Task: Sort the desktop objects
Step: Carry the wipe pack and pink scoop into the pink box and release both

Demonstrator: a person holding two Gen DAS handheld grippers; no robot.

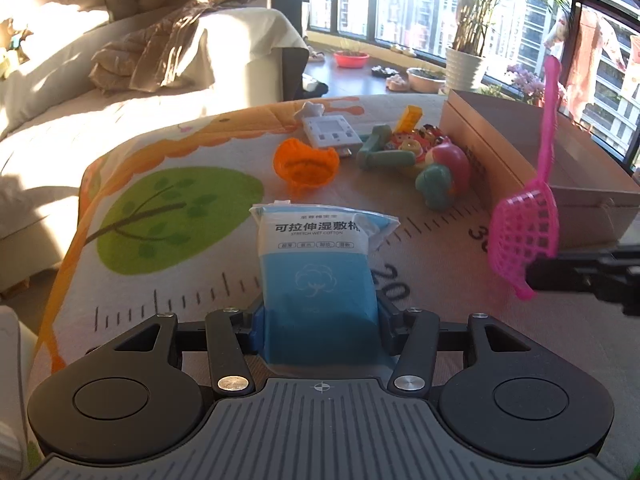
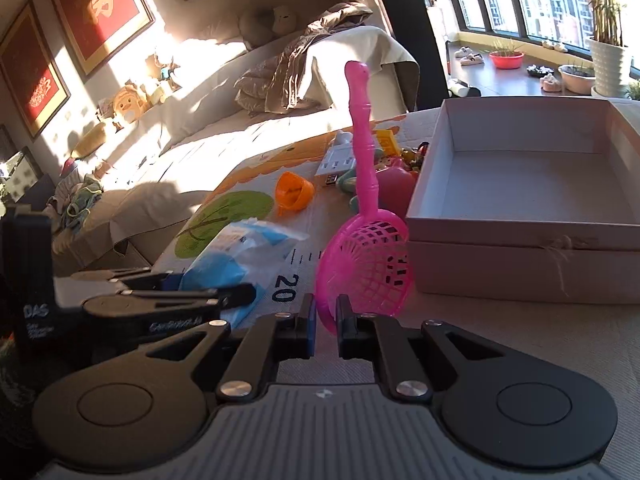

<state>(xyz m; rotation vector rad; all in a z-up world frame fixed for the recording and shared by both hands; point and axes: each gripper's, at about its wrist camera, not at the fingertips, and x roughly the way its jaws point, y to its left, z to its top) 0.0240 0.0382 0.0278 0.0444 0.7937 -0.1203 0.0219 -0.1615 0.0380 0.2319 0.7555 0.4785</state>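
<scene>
My left gripper is shut on a blue and white pack of wet cotton pads, held upright above the printed mat; the pack also shows in the right wrist view. My right gripper is shut on the rim of a pink plastic scoop, whose handle points up; the scoop also shows in the left wrist view. An open, empty cardboard box stands just right of the scoop.
An orange cup, a white device, a yellow block and several toys lie on the mat left of the box. A sofa stands to the left, windows and plants behind.
</scene>
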